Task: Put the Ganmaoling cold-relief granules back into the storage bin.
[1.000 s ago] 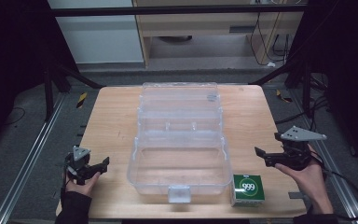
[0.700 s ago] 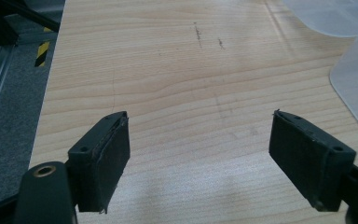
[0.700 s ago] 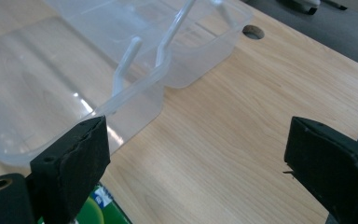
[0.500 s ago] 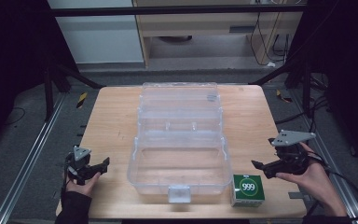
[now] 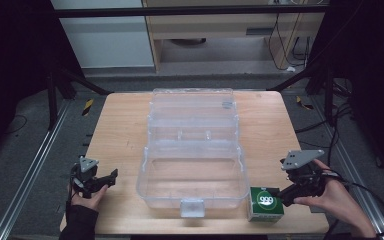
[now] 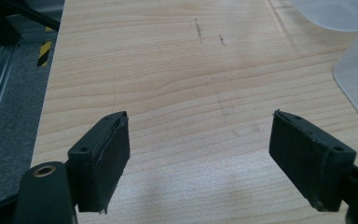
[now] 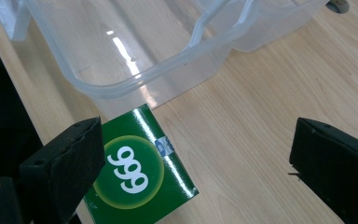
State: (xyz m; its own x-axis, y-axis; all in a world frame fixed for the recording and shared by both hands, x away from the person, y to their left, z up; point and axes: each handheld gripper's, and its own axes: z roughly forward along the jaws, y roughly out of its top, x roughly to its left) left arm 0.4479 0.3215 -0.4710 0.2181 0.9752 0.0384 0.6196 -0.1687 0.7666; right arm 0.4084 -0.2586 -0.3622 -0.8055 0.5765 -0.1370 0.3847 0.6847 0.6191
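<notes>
Right now I have the right gripper low over the counter at about four o'clock from the clear plastic case, its jaws spread wide and pointed toward the green box marked 999. In the right gripper view the box lies flat on the wood just inside the near jaw, partly tucked behind it — I cannot tell whether the pad touches it — while the far jaw stands well apart over bare counter. The box sits near the counter's front edge, at roughly five o'clock from the case and just beside its front right corner; the case's rounded rim shows right above the box in that view. The case itself lies open in the middle of the counter, lid folded back toward twelve o'clock, a latch tab at its front wall. My left gripper rests at about eight o'clock from the case, held in the left hand; its jaws are spread wide too — nothing but bare wood between them.
</notes>
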